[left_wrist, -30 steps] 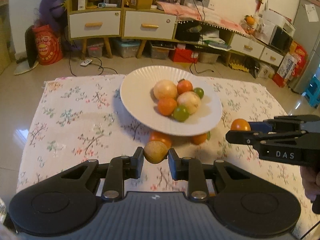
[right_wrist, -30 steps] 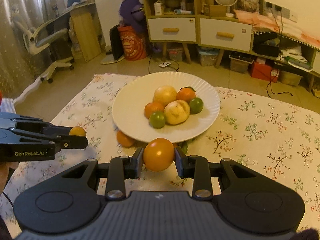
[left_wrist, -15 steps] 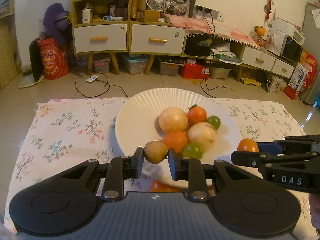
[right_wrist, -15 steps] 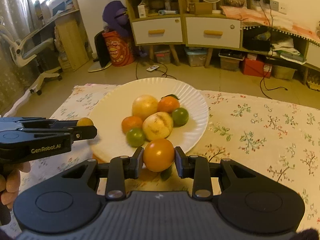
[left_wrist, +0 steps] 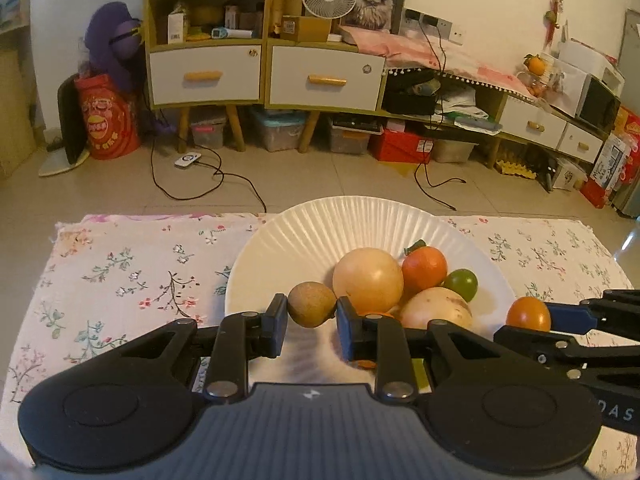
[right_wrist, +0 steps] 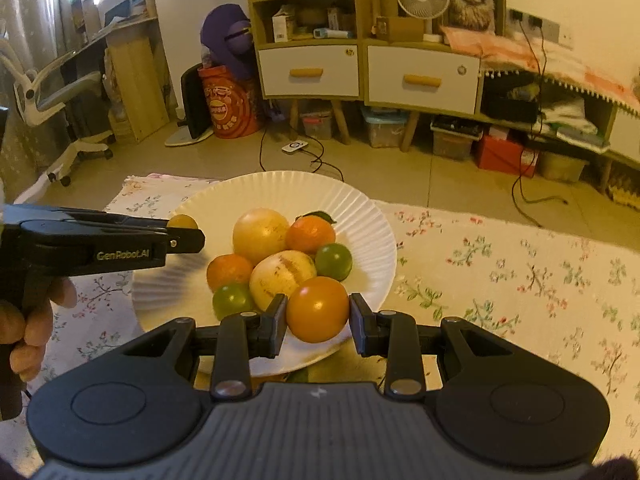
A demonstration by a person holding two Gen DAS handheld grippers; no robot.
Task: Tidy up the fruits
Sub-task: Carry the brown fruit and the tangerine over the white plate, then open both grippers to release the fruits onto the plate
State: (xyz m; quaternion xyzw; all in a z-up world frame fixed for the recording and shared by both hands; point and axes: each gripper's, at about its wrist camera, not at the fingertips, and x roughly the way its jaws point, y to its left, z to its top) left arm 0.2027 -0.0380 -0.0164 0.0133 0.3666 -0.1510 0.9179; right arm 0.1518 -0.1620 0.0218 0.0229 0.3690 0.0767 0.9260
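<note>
"genrobot.ai" marks the left gripper [right_wrist: 182, 236]; "das" the right gripper [left_wrist: 532, 328].

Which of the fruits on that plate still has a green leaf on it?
The orange fruit at the back of the white plate, behind the green fruit. None of the others shows a leaf.

Left hand-held gripper [left_wrist: 312, 322] clamps brown fruit [left_wrist: 312, 304] above white plate [left_wrist: 304, 232]

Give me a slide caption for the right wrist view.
Right gripper holds an orange tomato over the white plate of fruit, while the left gripper brings in a small brown fruit.
</note>
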